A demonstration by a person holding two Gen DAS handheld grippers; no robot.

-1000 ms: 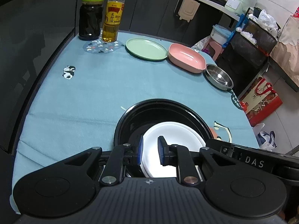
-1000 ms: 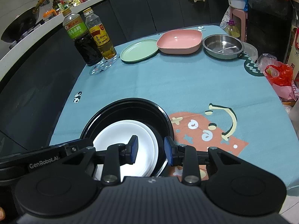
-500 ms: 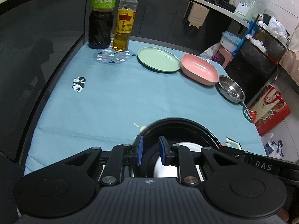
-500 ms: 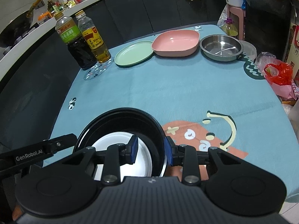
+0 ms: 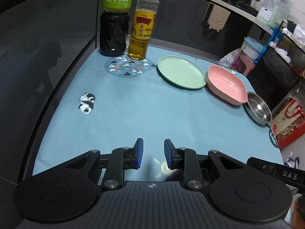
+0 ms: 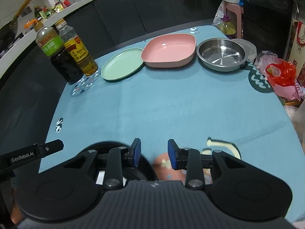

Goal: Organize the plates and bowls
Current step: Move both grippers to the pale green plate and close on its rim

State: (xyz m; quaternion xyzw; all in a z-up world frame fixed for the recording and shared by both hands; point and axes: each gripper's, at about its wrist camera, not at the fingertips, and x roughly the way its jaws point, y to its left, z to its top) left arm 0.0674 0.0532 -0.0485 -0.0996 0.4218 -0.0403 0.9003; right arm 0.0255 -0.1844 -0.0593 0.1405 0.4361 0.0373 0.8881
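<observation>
Nearest to me, the left gripper [image 5: 151,153] is hanging over bare blue tablecloth [image 5: 152,114], tilted downward. Its blue pads [image 5: 138,152] are standing a little apart with nothing between them, and the jaws have just been opening. Beside it, the right gripper [image 6: 154,154] is holding its pads at a moderate gap, also empty. Under the right gripper's left finger, the curved rim of the black plate [image 6: 106,145] is peeking out at the table's near edge; most of it is hidden beneath the gripper body, so I cannot tell what is lying in it. A cartoon print on the cloth [image 6: 223,146] is showing just right of that.

Farther back, along the far edge, the remaining dishes are sitting in a row. The green plate [image 6: 122,66] is lying flat, the pink bowl [image 6: 169,50] is touching its right side, and the steel bowl [image 6: 221,54] is sitting just beside the pink one, near the table's corner. To the left of the green plate, a dark vinegar bottle [image 5: 114,19] and a yellow oil bottle [image 5: 142,24] are standing upright, side by side, at the edge of a patterned round mat [image 5: 126,67].
</observation>
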